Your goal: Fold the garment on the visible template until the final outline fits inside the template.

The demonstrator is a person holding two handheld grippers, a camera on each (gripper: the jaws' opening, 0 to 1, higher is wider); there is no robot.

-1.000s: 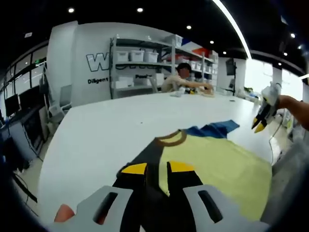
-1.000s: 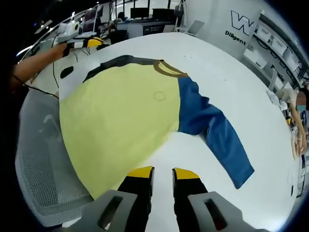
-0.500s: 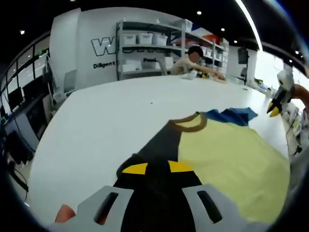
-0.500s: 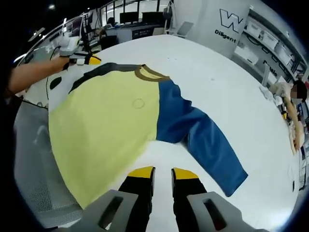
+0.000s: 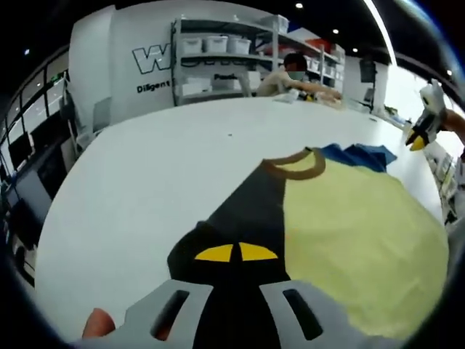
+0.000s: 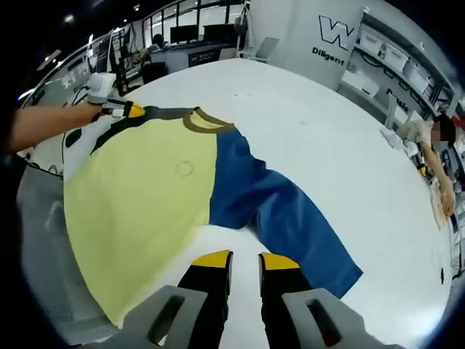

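A long-sleeved shirt lies flat on the white table (image 5: 145, 167). It has a yellow body (image 6: 138, 196), a brown collar (image 6: 207, 122), a blue sleeve (image 6: 290, 225) and a dark sleeve (image 5: 251, 211). My left gripper (image 5: 236, 253) has its yellow tips pressed together on the end of the dark sleeve. The left gripper (image 6: 120, 109) also appears in the right gripper view, at the far end of the shirt, held by a hand. My right gripper (image 6: 245, 259) hovers open over bare table, between the yellow hem and the blue cuff. The right gripper (image 5: 421, 134) also appears far right in the left gripper view.
A person (image 5: 290, 73) sits working at the table's far edge, with small items (image 6: 429, 182) in front of them. Behind stand shelves with white bins (image 5: 211, 47) and a lettered wall. Desks with monitors (image 6: 182, 33) lie beyond the table. The table edge runs close past the yellow hem (image 6: 80, 291).
The left jaws have closed on the dark sleeve. The shirt has shifted across the table toward the left gripper, and the blue sleeve has straightened. The right gripper stays open.
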